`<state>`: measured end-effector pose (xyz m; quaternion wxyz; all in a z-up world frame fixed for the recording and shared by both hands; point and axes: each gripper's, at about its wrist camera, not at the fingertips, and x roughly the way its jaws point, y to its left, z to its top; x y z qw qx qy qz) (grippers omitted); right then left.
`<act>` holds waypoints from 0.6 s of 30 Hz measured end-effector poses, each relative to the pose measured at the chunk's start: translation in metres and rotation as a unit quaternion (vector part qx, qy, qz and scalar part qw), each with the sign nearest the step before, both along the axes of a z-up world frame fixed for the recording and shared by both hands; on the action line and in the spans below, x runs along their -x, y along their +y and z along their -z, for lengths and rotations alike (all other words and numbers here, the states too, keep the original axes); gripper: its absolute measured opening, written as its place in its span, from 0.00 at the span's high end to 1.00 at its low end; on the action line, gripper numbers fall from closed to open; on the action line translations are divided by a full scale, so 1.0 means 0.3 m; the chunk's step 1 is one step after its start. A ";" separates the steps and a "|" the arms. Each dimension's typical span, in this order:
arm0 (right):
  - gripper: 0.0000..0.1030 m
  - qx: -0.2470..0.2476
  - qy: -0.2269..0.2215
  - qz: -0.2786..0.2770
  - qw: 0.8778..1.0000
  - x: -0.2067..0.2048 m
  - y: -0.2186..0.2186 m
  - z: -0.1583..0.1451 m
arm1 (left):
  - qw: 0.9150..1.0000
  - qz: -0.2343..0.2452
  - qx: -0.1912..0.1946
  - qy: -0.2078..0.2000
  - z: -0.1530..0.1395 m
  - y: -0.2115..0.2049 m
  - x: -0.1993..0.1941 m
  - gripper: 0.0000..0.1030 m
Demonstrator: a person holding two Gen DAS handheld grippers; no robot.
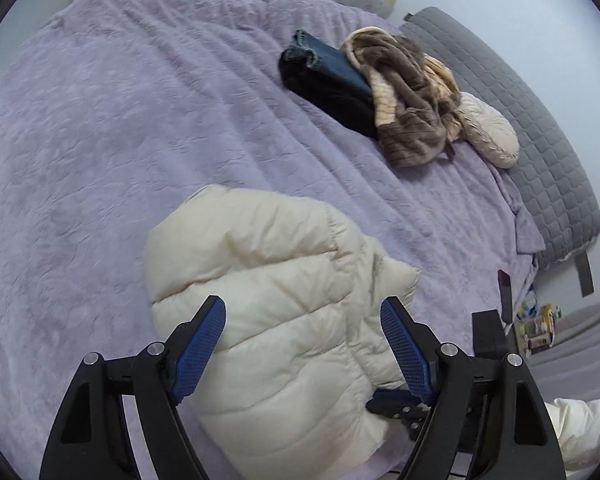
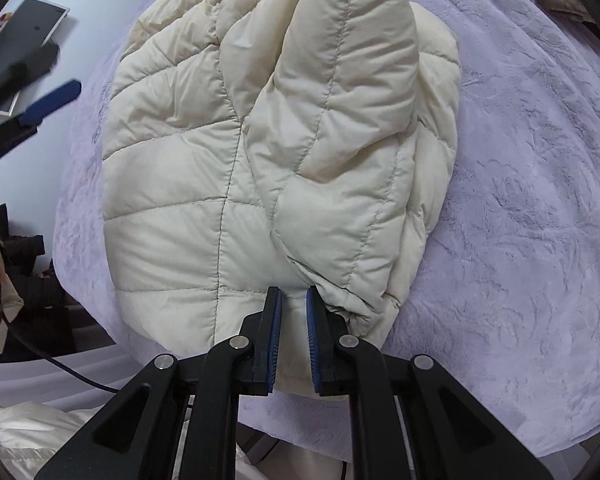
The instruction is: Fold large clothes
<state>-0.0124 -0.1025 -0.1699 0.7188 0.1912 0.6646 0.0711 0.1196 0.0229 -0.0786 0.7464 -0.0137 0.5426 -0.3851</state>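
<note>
We had the right gripper point(image 2: 293, 300) clenched on the puffy jacket point(image 2: 276, 140) near the bed's point(image 2: 520, 200) edge; our left gripper point(image 1: 303, 312) hung released above; the slick fabric could have slipped free and sprung unfolded.

A lilac blanket point(image 1: 100, 140) covers the bed; a grey quilted headboard point(image 1: 540, 152) stands beside a round cream cushion point(image 1: 490, 132).

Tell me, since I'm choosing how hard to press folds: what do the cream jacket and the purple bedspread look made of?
Cream jacket: likely thin synthetic shell over puffy filling, with a slight sheen; stitched channels bulge between seams. Purple bedspread: seemingly plush fleece or velvet, matte, with a crinkled embossed nap.
</note>
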 end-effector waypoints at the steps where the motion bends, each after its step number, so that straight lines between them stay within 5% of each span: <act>1: 0.88 0.001 0.001 0.002 1.000 0.001 0.000 0.007 | 1.000 0.009 0.004 0.008 0.023 -0.039 -0.010 0.21; 9: 0.89 -0.011 0.006 0.030 0.999 0.008 -0.007 0.103 | 0.997 0.006 -0.032 0.066 0.270 -0.200 -0.106 0.21; 18: 0.89 -0.034 0.011 0.044 0.998 -0.040 -0.008 0.193 | 0.996 0.018 -0.071 0.049 0.378 -0.276 -0.099 0.21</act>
